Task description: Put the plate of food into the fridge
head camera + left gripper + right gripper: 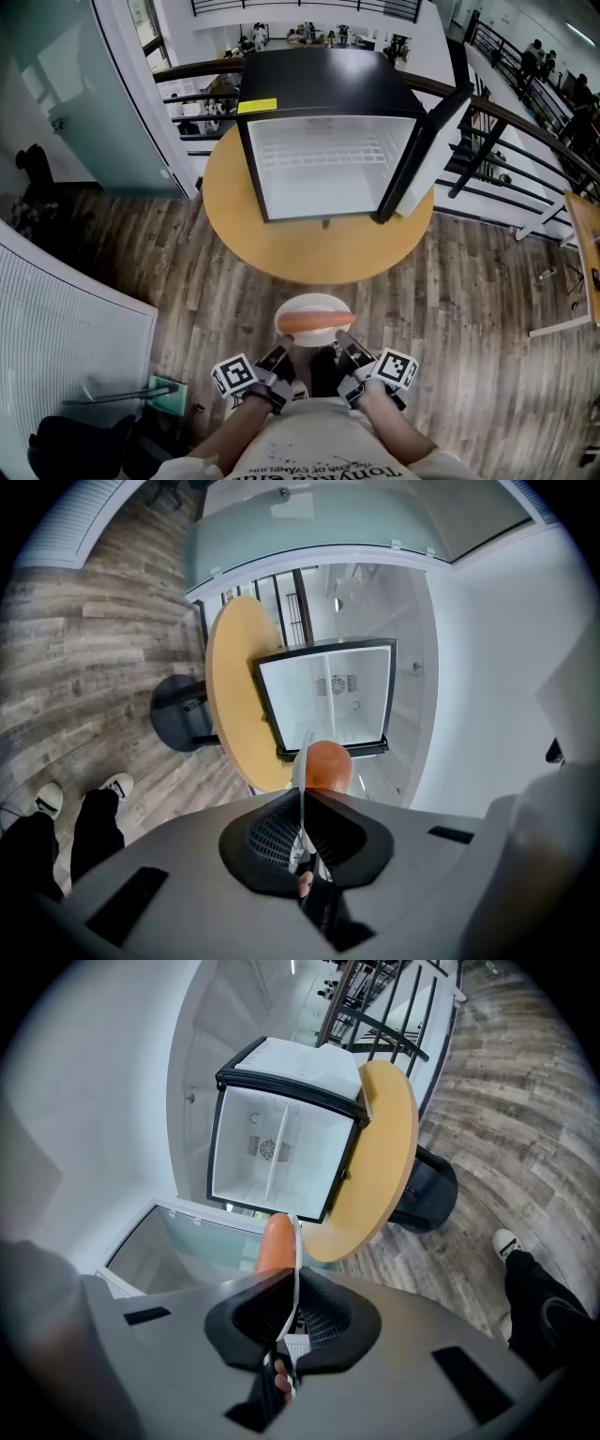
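A white plate (314,309) carrying a long orange piece of food (315,323) hangs in the air in front of me, short of the round wooden table (309,248). My left gripper (279,358) is shut on the plate's near left rim, and my right gripper (349,352) is shut on its near right rim. In the left gripper view the plate rim (302,785) runs edge-on between the closed jaws of the left gripper (302,810), with the food (327,765) beyond. The right gripper (293,1293) likewise pinches the rim (296,1258) beside the food (275,1244). The black mini fridge (328,84) stands on the table with its door (429,150) swung open to the right and its white inside empty.
A wire shelf (328,155) crosses the fridge's inside. A dark curved railing (525,127) runs behind the table above a drop to a lower floor. A glass wall (75,94) stands at the left, a white ribbed panel (56,319) near left. The table's black base (178,710) sits on wood flooring.
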A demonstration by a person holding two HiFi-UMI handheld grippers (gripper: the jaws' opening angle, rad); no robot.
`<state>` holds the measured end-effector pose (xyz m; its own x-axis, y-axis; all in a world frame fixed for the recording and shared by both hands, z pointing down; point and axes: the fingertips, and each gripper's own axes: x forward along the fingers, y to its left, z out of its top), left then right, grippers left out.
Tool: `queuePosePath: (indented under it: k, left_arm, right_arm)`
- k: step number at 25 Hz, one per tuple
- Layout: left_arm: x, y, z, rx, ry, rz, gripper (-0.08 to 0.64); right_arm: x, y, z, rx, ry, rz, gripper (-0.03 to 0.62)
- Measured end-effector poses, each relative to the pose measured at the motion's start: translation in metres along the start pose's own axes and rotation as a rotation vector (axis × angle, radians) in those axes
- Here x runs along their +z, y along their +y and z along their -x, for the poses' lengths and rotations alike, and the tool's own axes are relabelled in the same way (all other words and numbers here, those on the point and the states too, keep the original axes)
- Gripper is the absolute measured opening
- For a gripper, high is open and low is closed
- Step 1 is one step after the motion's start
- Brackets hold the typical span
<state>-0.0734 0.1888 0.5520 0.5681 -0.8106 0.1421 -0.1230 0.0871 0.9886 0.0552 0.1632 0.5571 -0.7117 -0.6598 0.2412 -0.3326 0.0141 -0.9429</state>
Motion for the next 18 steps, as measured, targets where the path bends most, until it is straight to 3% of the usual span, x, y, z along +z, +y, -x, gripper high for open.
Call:
queuePosePath:
  k: [4,8,18]
  left_arm:
    - [0.024,-0.006,-0.037,0.007,-0.019,-0.003,0.031]
    - [0.048,-0.024,-0.083,-0.058,-0.040,0.000,0.031]
    - [0.073,-0.025,-0.159,0.008,-0.081,-0.003,0.031]
  right_arm:
    - [0.037,0.002,-0.030,0.012,0.020,-0.007,0.037]
    - [0.079,0.006,-0.059,0.036,0.037,0.013,0.037]
    - [0.160,-0.003,-0.098,0.044,0.088,0.012,0.037]
